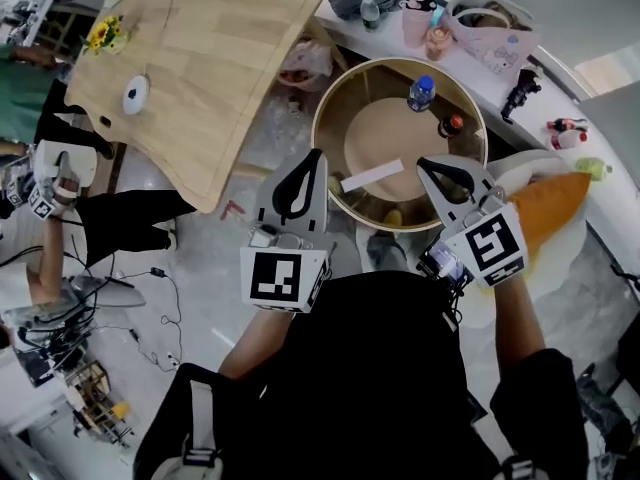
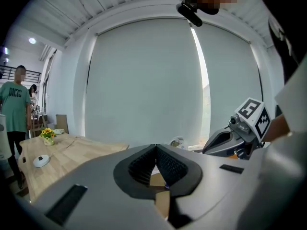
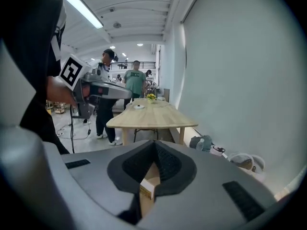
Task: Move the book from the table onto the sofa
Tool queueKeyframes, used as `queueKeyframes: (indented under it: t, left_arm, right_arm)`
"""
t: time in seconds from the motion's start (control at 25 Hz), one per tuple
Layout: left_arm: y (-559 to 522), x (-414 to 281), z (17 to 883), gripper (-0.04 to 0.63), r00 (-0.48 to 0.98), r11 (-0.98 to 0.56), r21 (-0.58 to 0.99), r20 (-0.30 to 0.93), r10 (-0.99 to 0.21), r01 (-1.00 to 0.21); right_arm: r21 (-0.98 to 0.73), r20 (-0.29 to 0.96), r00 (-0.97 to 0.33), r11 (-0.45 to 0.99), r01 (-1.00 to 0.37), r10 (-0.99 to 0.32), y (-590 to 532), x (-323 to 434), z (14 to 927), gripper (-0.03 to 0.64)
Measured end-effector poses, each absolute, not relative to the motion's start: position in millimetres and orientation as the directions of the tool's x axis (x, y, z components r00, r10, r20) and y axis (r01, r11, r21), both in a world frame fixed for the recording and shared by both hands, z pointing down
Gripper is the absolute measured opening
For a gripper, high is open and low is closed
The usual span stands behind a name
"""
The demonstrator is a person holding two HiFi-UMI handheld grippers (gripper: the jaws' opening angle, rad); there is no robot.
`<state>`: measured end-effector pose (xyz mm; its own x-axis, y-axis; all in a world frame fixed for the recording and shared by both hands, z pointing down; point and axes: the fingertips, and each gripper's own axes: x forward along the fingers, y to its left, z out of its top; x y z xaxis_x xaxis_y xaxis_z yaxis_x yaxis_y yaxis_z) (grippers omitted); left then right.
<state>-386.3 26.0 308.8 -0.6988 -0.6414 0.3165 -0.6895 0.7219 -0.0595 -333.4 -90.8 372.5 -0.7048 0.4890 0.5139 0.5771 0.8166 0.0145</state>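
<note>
In the head view a flat white book [image 1: 372,176] lies on a round wooden table [image 1: 330,118] just ahead of me. To the right is a white sofa seat with an orange cushion [image 1: 555,206]. My left gripper [image 1: 313,157] hovers over the near left rim of the round table. My right gripper [image 1: 424,164] hangs over its near right rim. Both point toward the table, apart from the book. In the left gripper view the left gripper [image 2: 156,147] has its pads meeting with nothing between them. The right gripper [image 3: 154,143] looks the same in its own view.
A large wooden table [image 1: 200,68] with flowers [image 1: 105,33] and a small white disc [image 1: 135,95] stands at the upper left. Two bottles [image 1: 421,92] stand on the round table. Bags crowd the ledge [image 1: 490,38] behind. Another person [image 1: 50,188] and floor cables [image 1: 150,288] are at left.
</note>
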Motion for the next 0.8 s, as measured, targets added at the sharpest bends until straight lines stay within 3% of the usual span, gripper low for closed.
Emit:
queueKeyframes:
  t: [0.36, 0.44, 0.6, 0.8]
  left_arm:
    - [62, -403, 318, 0.011, -0.724, 0.755, -0.053, 0.335, -0.603, -0.654]
    - [68, -409, 321, 0.011, -0.724, 0.76, -0.043, 0.342, -0.599, -0.649]
    - [73, -426, 328, 0.011, -0.725, 0.769, -0.002, 0.338, -0.601, -0.639]
    - [76, -436, 339, 0.011, -0.707, 0.758, 0.015, 0.35, -0.615, -0.652]
  right_arm:
    - [0.094, 0.679, -0.527, 0.651, 0.753, 0.511, -55, -338, 431, 0.011]
    - [0.058, 0.707, -0.468, 0.616, 0.785, 0.53, -45, -337, 444, 0.077]
    - [-0.011, 0.741, -0.349, 0.531, 0.848, 0.573, -25, -339, 474, 0.137]
    - [-0.037, 0.828, -0.21, 0.423, 0.905, 0.52, -13, -332, 512, 0.246]
